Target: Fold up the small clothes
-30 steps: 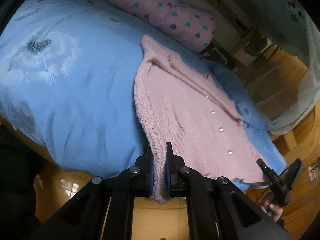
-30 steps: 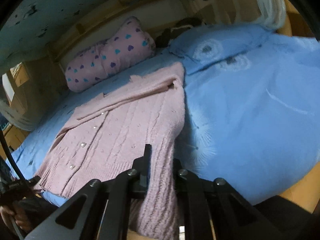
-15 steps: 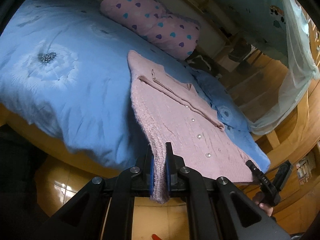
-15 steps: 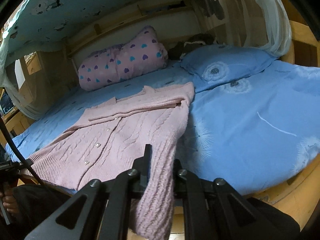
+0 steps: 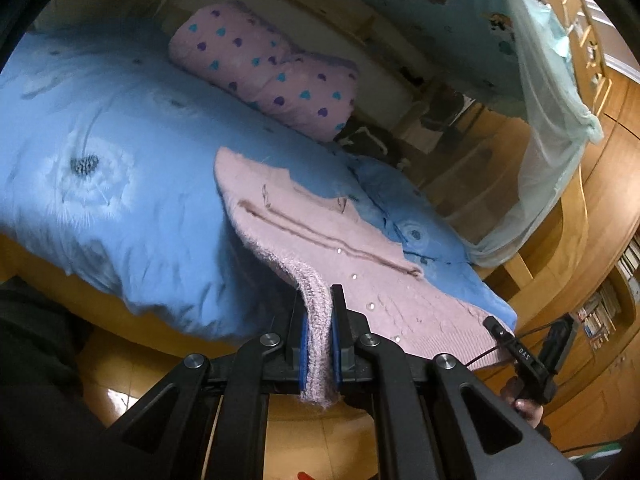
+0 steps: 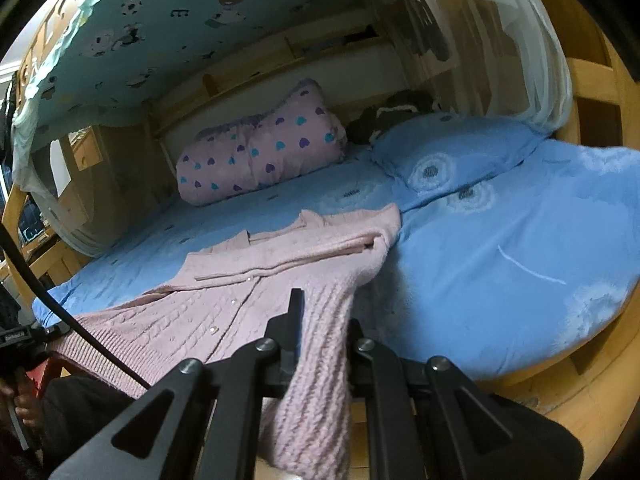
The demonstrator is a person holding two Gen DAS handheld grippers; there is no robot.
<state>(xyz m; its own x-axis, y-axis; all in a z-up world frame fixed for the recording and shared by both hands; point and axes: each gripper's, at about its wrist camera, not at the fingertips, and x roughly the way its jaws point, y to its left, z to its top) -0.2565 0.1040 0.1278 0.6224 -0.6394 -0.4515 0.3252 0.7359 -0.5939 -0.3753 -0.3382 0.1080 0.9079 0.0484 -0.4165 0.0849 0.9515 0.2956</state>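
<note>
From the left wrist, the left hand-held gripper [image 5: 319,336] is clamped on the ribbed hem of a pink cable-knit cardigan [image 5: 320,236], its blue-padded fingers [image 5: 304,344] pressing the thick knit from both sides. The cardigan lies spread on a bed [image 5: 120,208] covered in smooth blue cloth printed with white dandelion heads, its lower edge lifted toward the camera; small pearly buttons run down its front. A plump pink pillow [image 5: 272,72] with purple and teal hearts sits at the far side. At the lower right the right hand-held gripper [image 5: 520,354] shows from outside, black, with white lettering that seems to read "DAS", though it is small. Pale netting [image 5: 548,128] hangs over wooden furniture.

From the right wrist, the right hand-held gripper [image 6: 324,320] is closed on the other hem corner of the cardigan [image 6: 248,280], the knit bunched between its black fingers and hanging below them. This view alone shows a blue dandelion pillow [image 6: 448,152] at the head of the bed and a turquoise canopy [image 6: 200,12] overhead, where "HAPPY" can be read upside down. The heart pillow [image 6: 264,156] lies behind the cardigan.
</note>
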